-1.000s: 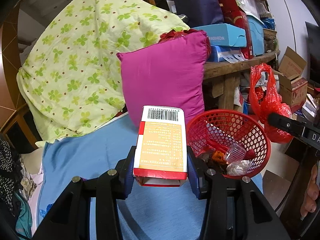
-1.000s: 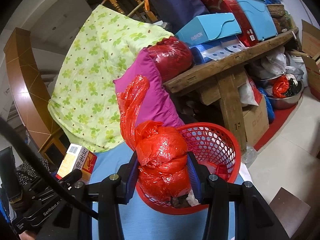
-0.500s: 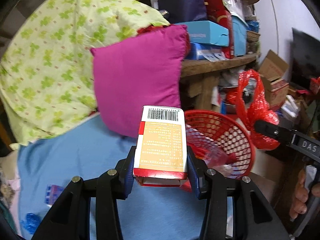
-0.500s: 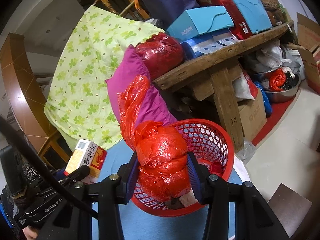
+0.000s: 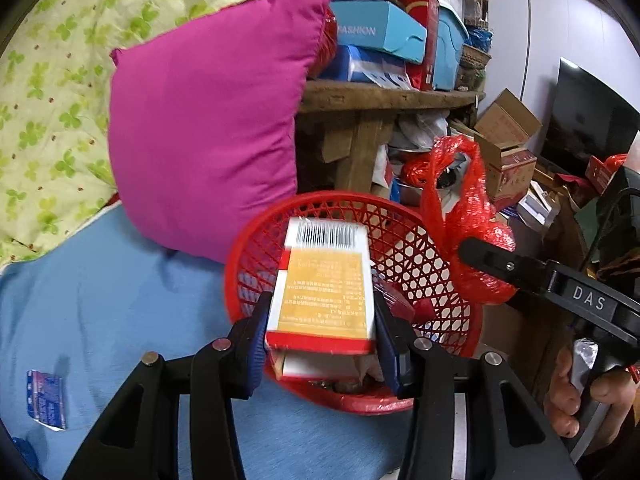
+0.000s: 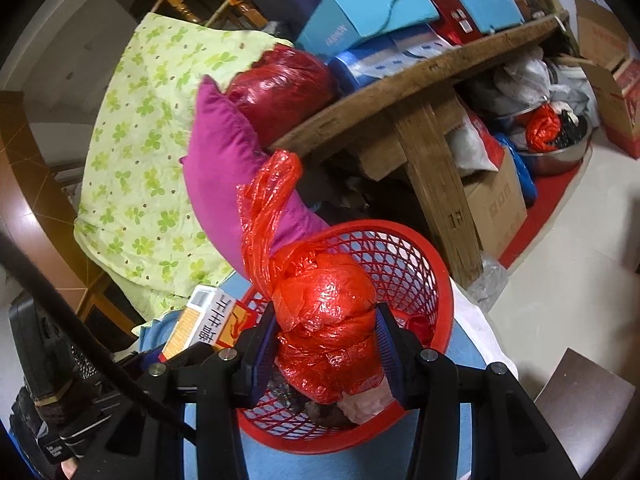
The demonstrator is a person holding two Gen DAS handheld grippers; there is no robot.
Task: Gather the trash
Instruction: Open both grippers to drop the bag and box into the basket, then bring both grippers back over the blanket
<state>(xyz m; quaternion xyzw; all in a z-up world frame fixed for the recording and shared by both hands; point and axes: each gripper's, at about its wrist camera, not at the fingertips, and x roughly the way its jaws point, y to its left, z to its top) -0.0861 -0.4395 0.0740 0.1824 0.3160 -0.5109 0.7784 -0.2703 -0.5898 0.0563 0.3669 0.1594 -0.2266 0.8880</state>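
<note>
Your left gripper is pinching a carton by its two long side faces, near the red-banded bottom end, and it hangs over the red mesh basket with the basket's near rim below it. Your right gripper has the knotted red plastic bag between its pads; its jaws have just been opening, yet the bag sits bulging between them and I cannot tell whether the pads have come off it. The bag hangs over the basket's open mouth.

What could go wrong: both loads are aimed at the same opening. In the left wrist view the right gripper's finger and the bag sit at the basket's far right rim, close to the carton, so a drop from both at once could knock one piece onto the blue cloth. The bag's loose tail stands well above the rim and could drape over the edge or catch on the mesh. The basket sits at the cloth's edge, so a push on its rim could tip it toward the floor.

The carton's long axis runs away from your left gripper, barcode end leading and tipped down toward the basket's interior. The bag's long axis runs up from the knot, tail pointing up and slightly left.
</note>
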